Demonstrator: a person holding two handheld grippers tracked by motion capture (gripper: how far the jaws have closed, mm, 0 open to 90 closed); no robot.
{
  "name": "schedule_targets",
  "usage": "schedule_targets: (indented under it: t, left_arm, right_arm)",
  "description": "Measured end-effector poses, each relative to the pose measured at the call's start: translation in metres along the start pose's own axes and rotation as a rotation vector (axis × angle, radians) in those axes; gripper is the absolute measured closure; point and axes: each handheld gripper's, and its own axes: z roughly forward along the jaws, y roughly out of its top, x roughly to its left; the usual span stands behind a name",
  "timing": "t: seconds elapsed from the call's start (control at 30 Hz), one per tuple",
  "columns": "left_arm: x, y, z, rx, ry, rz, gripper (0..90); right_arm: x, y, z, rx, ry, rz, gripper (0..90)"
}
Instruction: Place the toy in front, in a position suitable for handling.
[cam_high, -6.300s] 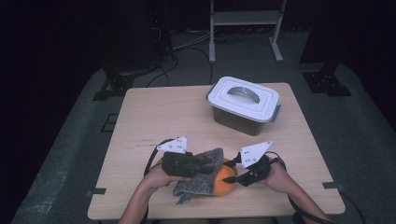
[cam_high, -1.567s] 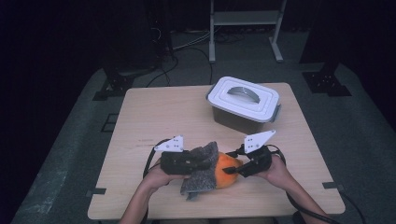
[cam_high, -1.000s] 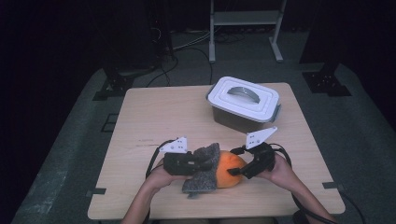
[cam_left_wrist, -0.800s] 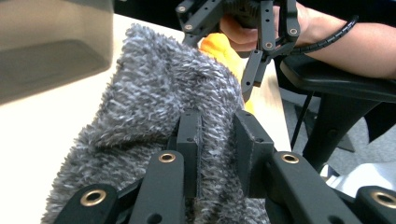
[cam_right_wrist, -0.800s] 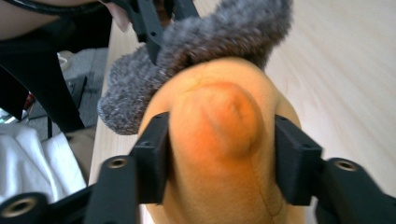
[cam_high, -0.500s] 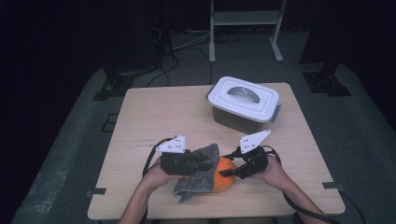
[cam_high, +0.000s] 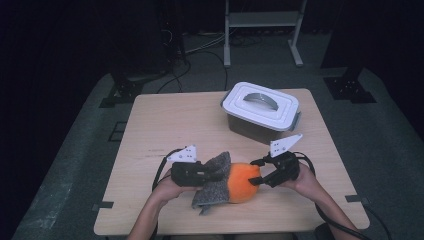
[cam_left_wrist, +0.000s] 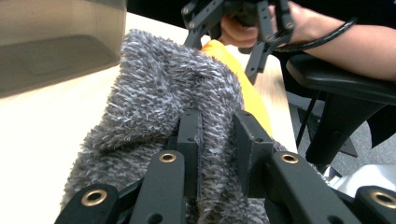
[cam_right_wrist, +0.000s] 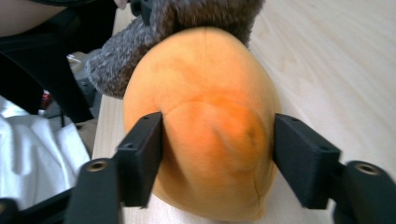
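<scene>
1. your left gripper (cam_left_wrist: 212, 140) is clamped on a fold of the grey fuzzy sock (cam_left_wrist: 159, 102); keep that pinch firm and low on the cuff.
2. your right gripper (cam_right_wrist: 217, 158) has just been opening, jaws straddling the orange ball (cam_right_wrist: 205, 135); left pad touches it, right pad looks just off, so no real grip.
3. ball sits at the near edge of the table (cam_high: 165, 120), partly inside the sock mouth (ball end showing).
4. close on the ball squarely before pushing it deeper, or it'll likely slip out.
5. the lidded plastic box (cam_high: 260, 107) stands well apart at the far side, lid on, contents can't be told.
</scene>
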Motion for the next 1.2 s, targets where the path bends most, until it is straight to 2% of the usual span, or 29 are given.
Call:
schedule_targets:
  t: [0.03, 0.13, 0.2, 0.27, 0.4, 0.47, 0.53, 0.67, 0.83, 0.9, 1.0, 1.03, 1.1, 1.17, 1.2]
  left_arm:
    - [-0.001, 0.001, 0.002, -0.002, -0.007, 0.006, 74.0]
    - [-0.005, 0.005, 0.007, -0.002, -0.027, 0.016, 74.0]
    - [-0.009, 0.008, 0.010, 0.005, -0.038, 0.031, 73.9]
    - [-0.011, 0.009, 0.011, 0.025, -0.029, 0.048, 73.9]
    - [-0.004, 0.004, 0.005, 0.011, -0.016, 0.018, 73.9]
    - [-0.001, 0.002, 0.002, 0.009, -0.006, 0.006, 73.5]
    - [0.002, -0.001, 0.001, 0.005, -0.011, -0.005, 73.0]
    - [0.002, -0.004, 0.007, -0.015, -0.054, -0.030, 73.2]
    - [-0.002, -0.002, 0.012, -0.021, -0.088, -0.030, 73.2]
    - [-0.005, 0.000, 0.015, -0.028, -0.107, -0.029, 73.2]
    - [-0.010, 0.002, 0.021, -0.016, -0.120, -0.013, 73.2]
    - [-0.010, 0.002, 0.021, -0.007, -0.115, -0.009, 73.2]
    - [-0.008, -0.001, 0.019, -0.004, -0.107, -0.019, 73.2]
    - [-0.006, -0.002, 0.016, -0.020, -0.104, -0.030, 73.2]
    - [-0.006, -0.001, 0.015, -0.021, -0.101, -0.026, 73.2]
  right_arm:
    - [0.003, 0.003, -0.002, 0.000, -0.015, -0.013, 30.4]
    - [0.010, 0.013, -0.002, -0.017, -0.019, -0.021, 27.9]
    - [0.016, 0.019, 0.005, 0.002, -0.020, -0.040, 26.2]
    - [0.020, 0.022, 0.014, 0.043, -0.030, -0.072, 26.0]
    - [0.019, 0.017, 0.016, 0.050, -0.009, -0.105, 38.7]
    - [0.018, 0.014, 0.011, 0.066, 0.007, -0.138, 41.3]
    - [0.016, 0.009, 0.005, 0.065, 0.035, -0.147, 41.9]
    - [0.009, 0.002, -0.004, 0.060, 0.052, -0.118, 39.1]
    - [0.014, 0.011, -0.002, 0.068, 0.046, -0.066, 27.4]
    - [0.017, 0.016, 0.002, 0.058, 0.062, -0.046, 25.1]
    - [0.026, 0.024, 0.014, 0.091, 0.048, -0.066, 21.0]
    - [0.028, 0.025, 0.021, 0.118, 0.032, -0.079, 22.6]
    - [0.028, 0.024, 0.025, 0.132, 0.021, -0.075, 31.1]
    - [0.028, 0.022, 0.023, 0.112, 0.011, -0.101, 44.0]
    - [0.029, 0.022, 0.021, 0.097, 0.010, -0.111, 47.2]
